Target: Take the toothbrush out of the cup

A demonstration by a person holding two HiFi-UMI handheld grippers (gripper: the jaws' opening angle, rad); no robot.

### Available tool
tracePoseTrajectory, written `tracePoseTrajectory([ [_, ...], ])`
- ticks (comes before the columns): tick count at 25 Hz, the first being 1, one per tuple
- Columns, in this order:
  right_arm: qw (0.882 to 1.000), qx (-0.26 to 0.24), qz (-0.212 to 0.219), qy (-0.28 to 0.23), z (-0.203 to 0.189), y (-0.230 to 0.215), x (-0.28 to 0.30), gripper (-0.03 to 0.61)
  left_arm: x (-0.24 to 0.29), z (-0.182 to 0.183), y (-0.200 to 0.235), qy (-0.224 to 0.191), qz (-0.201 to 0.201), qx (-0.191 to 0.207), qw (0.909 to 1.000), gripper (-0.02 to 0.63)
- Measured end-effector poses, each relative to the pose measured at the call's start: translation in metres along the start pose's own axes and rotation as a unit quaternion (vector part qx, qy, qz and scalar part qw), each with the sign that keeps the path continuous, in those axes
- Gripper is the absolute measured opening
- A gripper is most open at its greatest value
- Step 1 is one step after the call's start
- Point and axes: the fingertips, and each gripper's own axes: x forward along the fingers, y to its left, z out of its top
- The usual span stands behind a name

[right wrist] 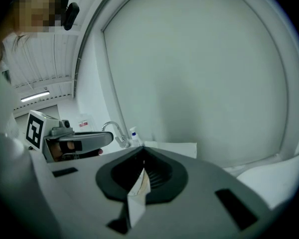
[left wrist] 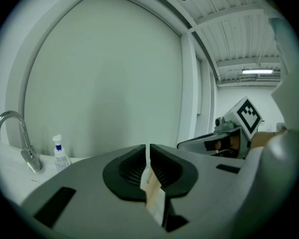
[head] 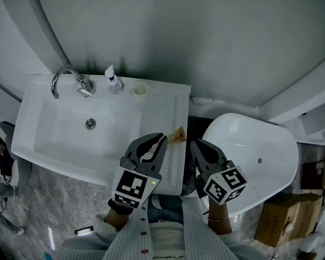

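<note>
A: Grippers?
B: Left gripper [left wrist: 148, 148] is closed on a tan slip [left wrist: 152, 195], right gripper [right wrist: 142, 156] closed on a white slip [right wrist: 137, 195], both near the sink's [head: 43, 123] front corner.
A: And the cup [head: 140, 88]?
B: On the sink's back rim, just beside the bottle [head: 114, 83]; toothbrush too small to make out.

At 6 o'clock in the head view is a white, finely striped shirt [head: 162, 240] with small dark-red buttons [head: 142, 219] down the front and sleeves [head: 104, 227] reaching the wrists. Blue jeans [head: 165, 214] show at its 12 o'clock. The left gripper [head: 163, 138] and right gripper [head: 194, 143] are grey, with beak-shaped jaws lined with black ribbed pads [left wrist: 132, 169]. Each carries a white cube [head: 132, 187] with black square markers. A green light [head: 153, 183] glows at the left cube's 2 o'clock.
</note>
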Motion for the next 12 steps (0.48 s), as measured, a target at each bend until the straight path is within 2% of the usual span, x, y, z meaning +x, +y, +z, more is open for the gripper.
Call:
tracePoseTrajectory([
  [12,0.999,0.026,-0.005,0.030,-0.029,-0.005,0.002,0.012,0.010,-0.034,0.000,0.027,0.005,-0.015,0.9995,0.031],
])
